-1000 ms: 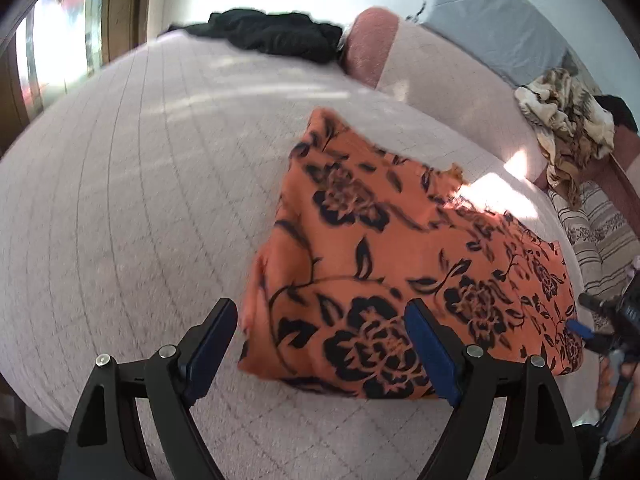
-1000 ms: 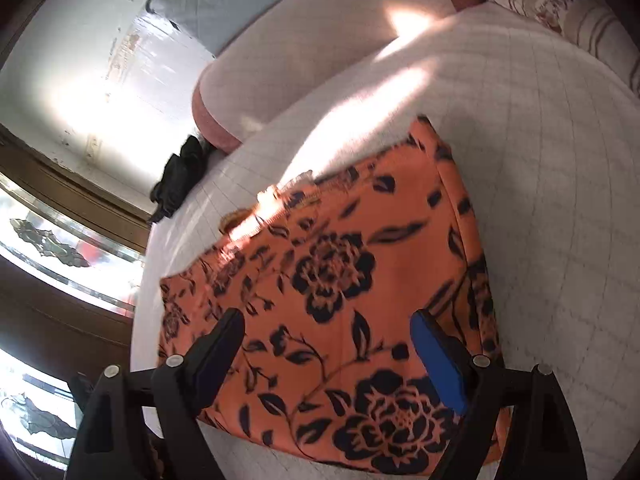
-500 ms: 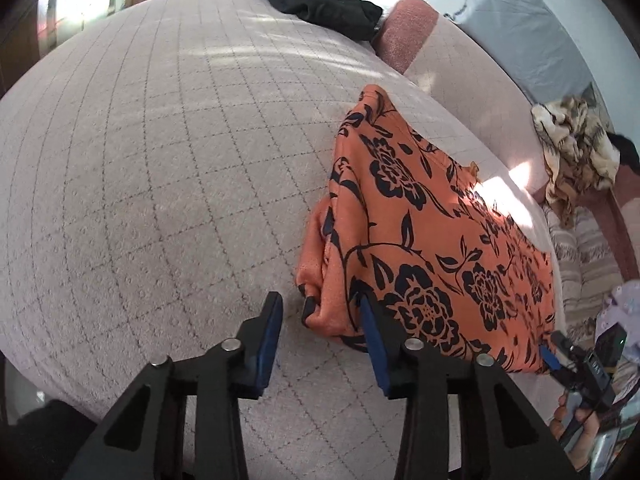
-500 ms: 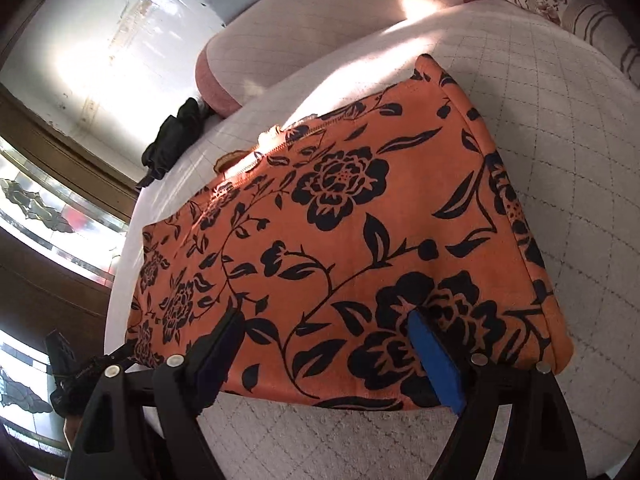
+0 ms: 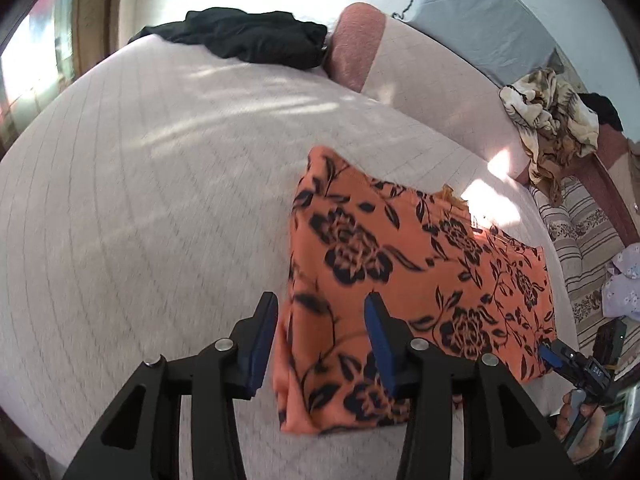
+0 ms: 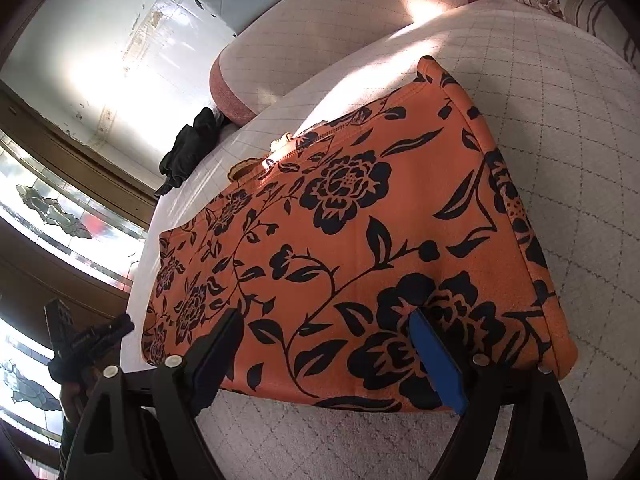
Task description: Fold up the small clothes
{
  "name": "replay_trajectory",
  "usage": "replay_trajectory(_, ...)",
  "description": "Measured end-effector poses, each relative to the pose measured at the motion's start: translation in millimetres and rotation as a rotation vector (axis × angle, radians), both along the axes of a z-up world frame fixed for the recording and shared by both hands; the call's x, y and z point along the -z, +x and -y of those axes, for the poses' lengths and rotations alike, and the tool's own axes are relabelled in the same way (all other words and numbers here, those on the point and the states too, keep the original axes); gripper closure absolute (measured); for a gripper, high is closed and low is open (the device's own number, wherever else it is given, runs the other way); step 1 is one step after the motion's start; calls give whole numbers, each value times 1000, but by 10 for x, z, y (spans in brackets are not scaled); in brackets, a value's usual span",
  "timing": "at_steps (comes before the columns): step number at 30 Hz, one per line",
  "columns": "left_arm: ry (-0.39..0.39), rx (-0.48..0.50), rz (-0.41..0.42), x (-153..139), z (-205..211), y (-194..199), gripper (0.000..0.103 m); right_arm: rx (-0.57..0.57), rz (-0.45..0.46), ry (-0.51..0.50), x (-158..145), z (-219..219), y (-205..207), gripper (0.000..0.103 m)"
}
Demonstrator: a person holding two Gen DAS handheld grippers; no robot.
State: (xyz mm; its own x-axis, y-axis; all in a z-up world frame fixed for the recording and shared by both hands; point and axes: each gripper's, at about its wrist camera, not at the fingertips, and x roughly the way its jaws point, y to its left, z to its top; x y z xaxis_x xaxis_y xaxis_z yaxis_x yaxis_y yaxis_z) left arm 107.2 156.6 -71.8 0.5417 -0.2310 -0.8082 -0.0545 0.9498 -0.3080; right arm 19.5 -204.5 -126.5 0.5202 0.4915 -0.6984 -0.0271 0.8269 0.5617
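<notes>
An orange garment with black flowers lies folded flat on the pale quilted bed. My left gripper is open, its fingers on either side of the garment's near left corner, and the cloth is not pinched. In the right wrist view the same garment fills the middle. My right gripper is open over its near edge, with the cloth between and under the fingers. The right gripper also shows at the garment's far corner in the left wrist view.
A black garment lies at the bed's far edge beside a pink bolster. A crumpled tan patterned cloth and striped pillows sit at the right. A window runs along the bed's left side.
The left gripper, which had narrowed half a second ago, has opened wider and now straddles the garment's left corner. The right gripper has moved closer to the garment's near edge, still open.
</notes>
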Motion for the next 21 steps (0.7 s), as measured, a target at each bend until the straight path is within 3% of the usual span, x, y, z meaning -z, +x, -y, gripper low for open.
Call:
replay_trajectory(4,38,27,-73,238,38,781,62,-16,8,-15,-1,-18,0,16)
replay_trajectory(6,103,11,-134,401,41,1101,88,-22,13,-22,-2,-33,-8,16)
replay_trajectory(7,135,-3,-147,457,30,1235,89,-25,14,-25,-1,-38,-7,16)
replay_trajectory(11,112,-75,-141,447,-126,1481,88,-31,16,-27,4,-49,-4,15)
replay_trajectory(14,139,-140,-136,431,-200,1494,89,-31,16,-16,14,-52,11,12)
replay_trajectory(17,89,-137,-124,363,-284,1335,89,-38,22,-30,9,-75,10,11)
replay_trajectory(19,76,-117,-100,242,-276,1134,82,-40,27,-38,9,-82,7,11)
replay_trajectory(21,54,-93,-55,98,-239,860,50,-37,30,-40,7,-86,5,11)
